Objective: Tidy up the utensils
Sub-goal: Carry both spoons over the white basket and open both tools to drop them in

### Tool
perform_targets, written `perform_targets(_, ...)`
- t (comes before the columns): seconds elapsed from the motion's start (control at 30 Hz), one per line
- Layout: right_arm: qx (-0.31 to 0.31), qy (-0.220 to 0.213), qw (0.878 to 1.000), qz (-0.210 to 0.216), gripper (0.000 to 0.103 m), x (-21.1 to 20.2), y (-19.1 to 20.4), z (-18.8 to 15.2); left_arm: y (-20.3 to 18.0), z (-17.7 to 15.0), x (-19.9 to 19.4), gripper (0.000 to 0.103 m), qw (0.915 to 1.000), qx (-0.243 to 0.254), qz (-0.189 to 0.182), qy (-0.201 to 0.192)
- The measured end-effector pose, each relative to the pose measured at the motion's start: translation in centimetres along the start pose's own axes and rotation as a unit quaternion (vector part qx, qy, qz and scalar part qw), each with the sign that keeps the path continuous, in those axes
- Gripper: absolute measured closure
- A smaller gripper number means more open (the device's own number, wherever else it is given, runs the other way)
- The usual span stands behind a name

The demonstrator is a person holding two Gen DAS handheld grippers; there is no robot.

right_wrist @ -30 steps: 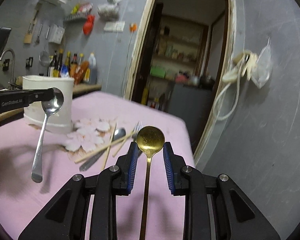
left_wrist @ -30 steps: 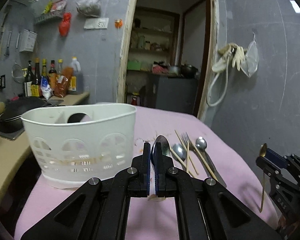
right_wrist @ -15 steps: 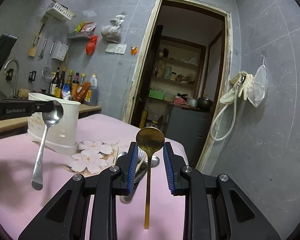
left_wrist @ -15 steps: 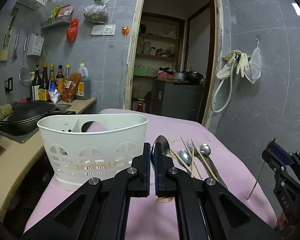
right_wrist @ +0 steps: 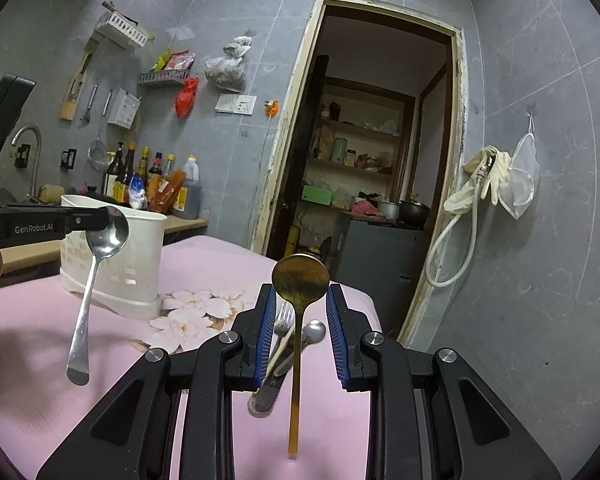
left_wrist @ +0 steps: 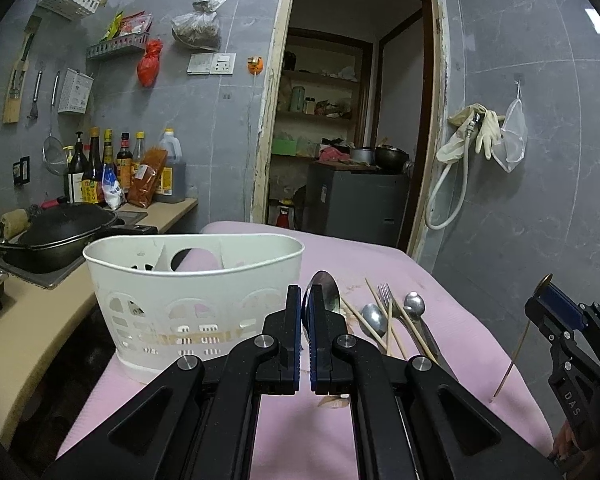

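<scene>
Left wrist view: two spoons lifted, caddy waiting.

Left gripper (left_wrist: 306, 312) clamped on the silver spoon (right_wrist: 100, 268) by its bowl, handle hanging, just short of the white caddy (left_wrist: 192, 300), likely for a handle-first drop. Right gripper (right_wrist: 300, 332) pinches the gold spoon (right_wrist: 299, 304) at its bowl edges, handle dangling. Fork, spoons and chopsticks (left_wrist: 396, 320) lie on the pink tablecloth (left_wrist: 472, 344), unsorted.

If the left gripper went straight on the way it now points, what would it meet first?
Probably nothing at once: the left gripper, shut on the silver spoon, aims just right of the white caddy, over bare pink cloth. Depth is unclear.
</scene>
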State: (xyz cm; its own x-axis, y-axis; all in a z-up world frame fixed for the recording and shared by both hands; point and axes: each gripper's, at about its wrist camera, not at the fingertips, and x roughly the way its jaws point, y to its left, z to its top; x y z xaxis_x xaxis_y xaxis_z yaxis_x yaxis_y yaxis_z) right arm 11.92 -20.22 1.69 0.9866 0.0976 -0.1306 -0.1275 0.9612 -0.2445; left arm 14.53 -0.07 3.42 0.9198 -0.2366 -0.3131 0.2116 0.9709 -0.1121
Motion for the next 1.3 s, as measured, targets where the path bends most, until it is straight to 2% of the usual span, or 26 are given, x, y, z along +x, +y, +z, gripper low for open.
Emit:
perform_targets(0.33,-0.005,-0.02,1.0,0.013,0.08,-0.1,0.8,1.3,1.0,0.9,-0.8,0.102,0.9998,-0.011,0.01,-0.01)
perform_targets(0.53,-0.017,-0.042,0.998,0.034,0.08,0.3,1.5,3.2,2.1,2.6,-1.9,0.102,0.9993,-0.008,0.025,-0.029)
perform_targets(0.87,-0.026,-0.122,0.986,0.112,0.08,2.0,4.3,9.6,5.7,7.4,-4.5,0.102,0.9918,0.009,0.098,-0.082)
perform_targets(1.1,-0.004,-0.17,0.971,0.167,0.08,5.1,6.8,14.1,9.9,10.6,-5.3,0.102,0.977,0.012,0.177,-0.118)
perform_targets(1.3,0.041,-0.164,0.964,0.205,0.08,9.2,8.1,15.5,12.9,11.1,-3.4,0.102,0.9642,0.014,0.233,-0.126)
